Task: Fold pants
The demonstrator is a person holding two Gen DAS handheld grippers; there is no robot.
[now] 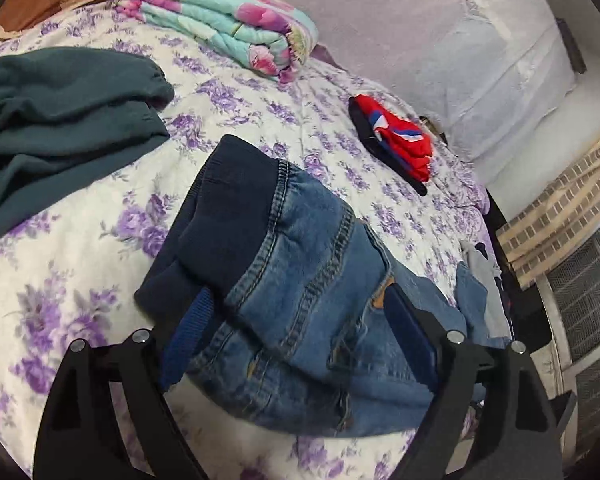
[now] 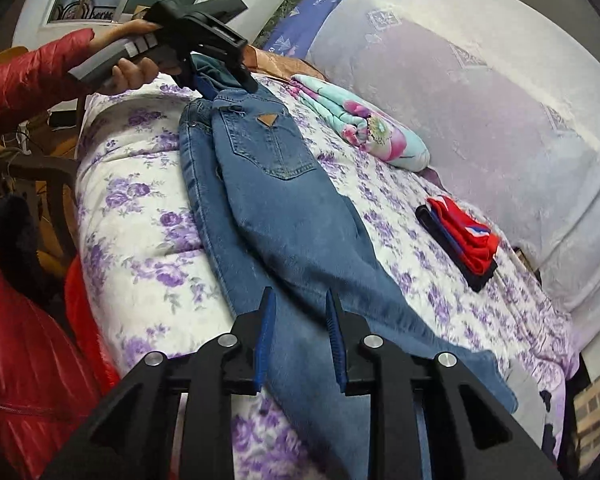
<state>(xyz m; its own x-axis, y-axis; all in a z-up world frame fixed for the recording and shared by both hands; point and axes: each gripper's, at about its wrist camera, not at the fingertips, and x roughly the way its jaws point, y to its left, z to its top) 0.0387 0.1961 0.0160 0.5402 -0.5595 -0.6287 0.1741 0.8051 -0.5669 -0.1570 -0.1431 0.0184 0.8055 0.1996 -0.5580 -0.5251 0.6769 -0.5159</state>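
The jeans (image 2: 284, 208) were laid lengthwise on the floral bedspread (image 2: 148, 216) — halved, apparently for a further fold. The left gripper (image 1: 296, 320) was spread wide over the far waistband; the right gripper (image 2: 300, 336) stood released over the near legs.

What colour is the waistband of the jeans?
Dark navy blue ribbed waistband on the blue denim jeans; clearest in the left wrist view.

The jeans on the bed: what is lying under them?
Under the jeans only the purple-flowered quilt shows, around their edges. The denim covers the quilt beneath it, so anything else there cannot be seen.
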